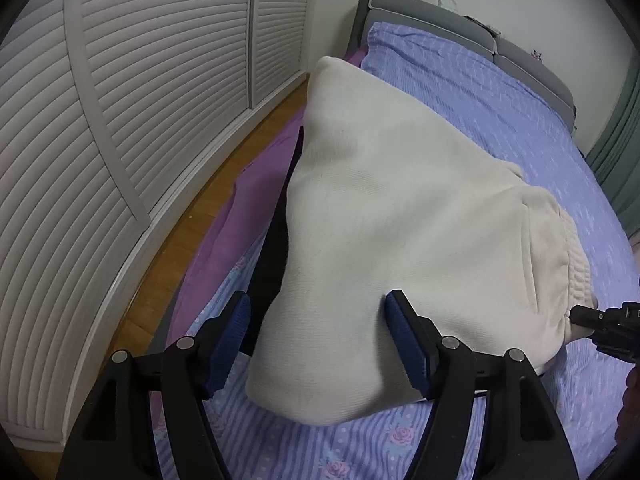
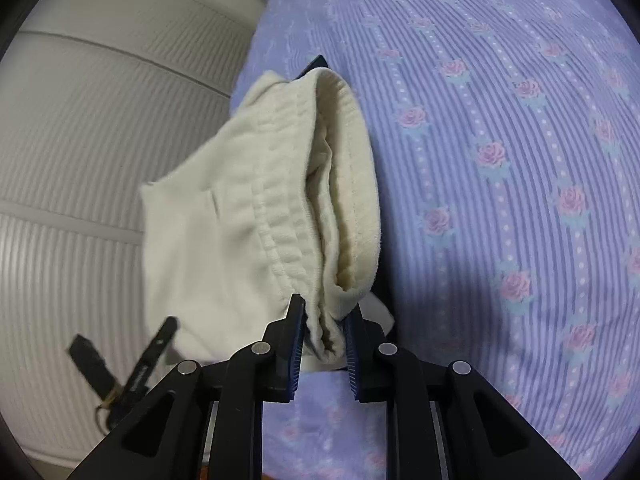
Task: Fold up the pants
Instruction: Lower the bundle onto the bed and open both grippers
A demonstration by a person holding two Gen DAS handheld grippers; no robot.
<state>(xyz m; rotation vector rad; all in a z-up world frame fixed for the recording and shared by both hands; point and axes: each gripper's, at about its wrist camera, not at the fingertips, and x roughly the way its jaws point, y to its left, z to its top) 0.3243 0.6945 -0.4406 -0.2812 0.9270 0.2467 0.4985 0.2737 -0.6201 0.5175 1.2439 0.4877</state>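
- Bed with lilac striped rose-print sheet (image 1: 500,128) — biggest surface; the cream knitted fleece pants (image 1: 400,220) are partly lifted above it, the far end seems to rest near the bed's left edge by the purple blanket (image 1: 256,184). Risk: a pull leftward could drag cloth off the edge toward the wooden floor (image 1: 224,168).
- Pants, in the right wrist view (image 2: 240,200), hang from one corner only, so the body sags and could fold crooked or bunch when laid down.
- Left gripper (image 1: 316,340): blue pads apart, cloth between and over them but not pinched. Judgement: if it closes now it may take a single layer or miss the edge, skewing the fold.
- Right gripper (image 2: 324,344): clamped on the ribbed elastic waistband (image 2: 288,248) at its end — thick bunched layers, shallow bite, could slip out under the garment's weight.
- Small black strap (image 2: 132,360) dangling at left; could snag the cloth.
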